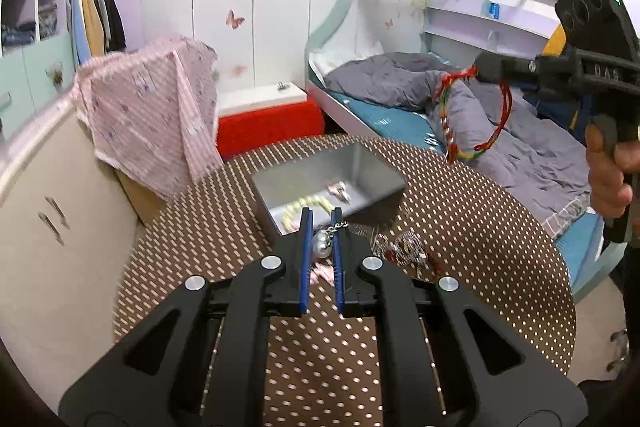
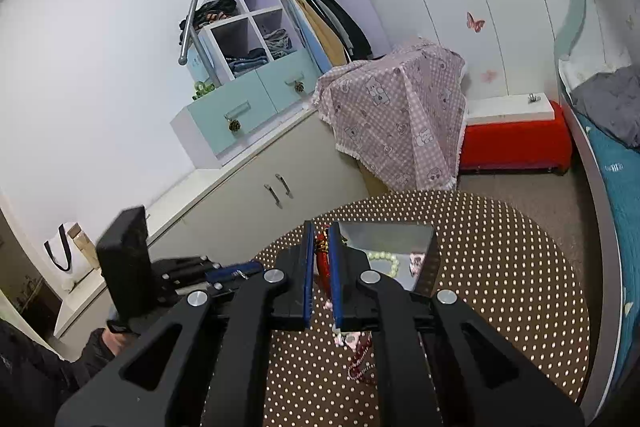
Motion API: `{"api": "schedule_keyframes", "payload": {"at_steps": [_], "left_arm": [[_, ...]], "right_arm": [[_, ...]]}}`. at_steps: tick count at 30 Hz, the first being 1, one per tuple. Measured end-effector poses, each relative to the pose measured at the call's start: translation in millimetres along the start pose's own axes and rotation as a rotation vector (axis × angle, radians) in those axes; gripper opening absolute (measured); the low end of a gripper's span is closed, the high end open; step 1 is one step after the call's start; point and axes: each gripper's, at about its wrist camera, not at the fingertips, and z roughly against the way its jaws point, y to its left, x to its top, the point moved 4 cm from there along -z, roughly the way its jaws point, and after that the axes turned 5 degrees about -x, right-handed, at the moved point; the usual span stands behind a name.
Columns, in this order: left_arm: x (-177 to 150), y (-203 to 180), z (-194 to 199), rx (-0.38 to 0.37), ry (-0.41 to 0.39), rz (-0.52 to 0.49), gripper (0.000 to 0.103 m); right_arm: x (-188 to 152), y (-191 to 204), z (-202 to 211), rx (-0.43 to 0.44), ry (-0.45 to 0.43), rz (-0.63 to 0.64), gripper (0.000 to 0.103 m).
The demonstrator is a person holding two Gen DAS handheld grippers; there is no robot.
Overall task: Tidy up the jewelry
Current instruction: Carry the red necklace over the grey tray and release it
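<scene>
**Pearl on a thin chain, cord over the bed side: two loose loads above the table**

Blue-padded and drawn narrow, the left gripper (image 1: 321, 217) had its jaws closed on a fine silver chain (image 1: 337, 226), with a pearl pendant (image 1: 323, 247) hanging free between the fingers, just short of the near wall of the grey metal tray (image 1: 384, 183). The hold looked slight: only a few links seemed caught near the fingertips, so a jolt or swing could have let the chain slide out and drop the pendant onto the dotted tablecloth (image 1: 480, 267) rather than into the tray. A swinging pearl could also have struck the tray's rim.

The right gripper (image 2: 321, 239) was likewise closed tight, pinching a red cord bracelet (image 1: 460, 115) that, seen from the left camera, dangled in a long loop with coloured beads, off the table's far edge and over the bed. Released there, it would have missed the tray altogether; carried low, the loop could have snagged the tray's corner and tipped it.

Inside the tray lay a pale bead bracelet (image 1: 304, 207) and a small pink piece (image 1: 338, 189). A heap of red jewellery (image 1: 404, 247) sat on the cloth just beside the tray, where a trailing chain might have tangled.
</scene>
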Motion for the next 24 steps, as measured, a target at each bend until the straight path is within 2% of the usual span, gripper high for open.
{"api": "schedule_keyframes", "payload": {"at_steps": [6, 16, 20, 24], "left_arm": [[35.8, 5.2, 8.6, 0.039, -0.009, -0.018, 0.009], [82.2, 17.0, -1.0, 0.024, -0.009, 0.039, 0.009], [86.5, 22.9, -22.0, -0.007, 0.039, 0.084, 0.009], [85.6, 25.0, -52.4, -0.003, 0.133, 0.08, 0.01]], "right_arm": [[19.8, 8.7, -1.2, -0.001, -0.034, 0.034, 0.006], [50.1, 10.6, -23.1, -0.018, -0.035, 0.053, 0.006], [51.0, 1.4, -42.1, -0.027, 0.006, 0.033, 0.006], [44.8, -11.3, -64.9, -0.047, 0.073, -0.004, 0.006]]}}
